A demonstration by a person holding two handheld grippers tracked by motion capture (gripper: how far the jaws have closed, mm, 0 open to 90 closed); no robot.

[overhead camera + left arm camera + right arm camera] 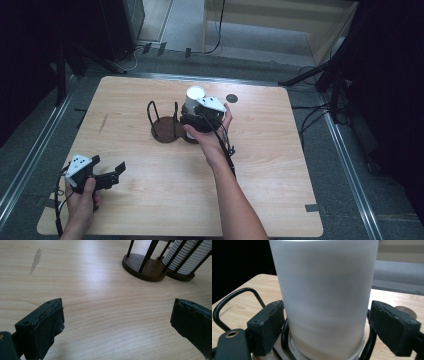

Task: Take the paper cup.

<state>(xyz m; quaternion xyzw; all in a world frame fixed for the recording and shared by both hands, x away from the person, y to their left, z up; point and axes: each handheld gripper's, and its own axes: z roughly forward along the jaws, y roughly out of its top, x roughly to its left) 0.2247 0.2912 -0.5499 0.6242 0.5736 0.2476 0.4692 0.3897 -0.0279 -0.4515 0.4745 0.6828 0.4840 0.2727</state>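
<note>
Right gripper view shows the right gripper (324,327) with its two black jaws on either side of a white cup (324,297); the left pad sits against the cup wall, while the right pad looks just off it, so whether the cup is truly pinched I cannot tell. The cup stands in the right-hand ring of a dark wire holder (167,125), in the upper middle of the high view. That holder has two round brown bases side by side; the left one holds nothing.

Lower left in the high view, the left gripper (107,172) rests over the wood with its jaws spread wide and nothing between them.

Both grippers work over one light wooden table (260,195) with rounded corners, a small dark disc (231,98) near its far edge and a faint grey smear (35,260) on the left. Around it run grey floor, metal rails, cables and dark stands. No writing can be read.
</note>
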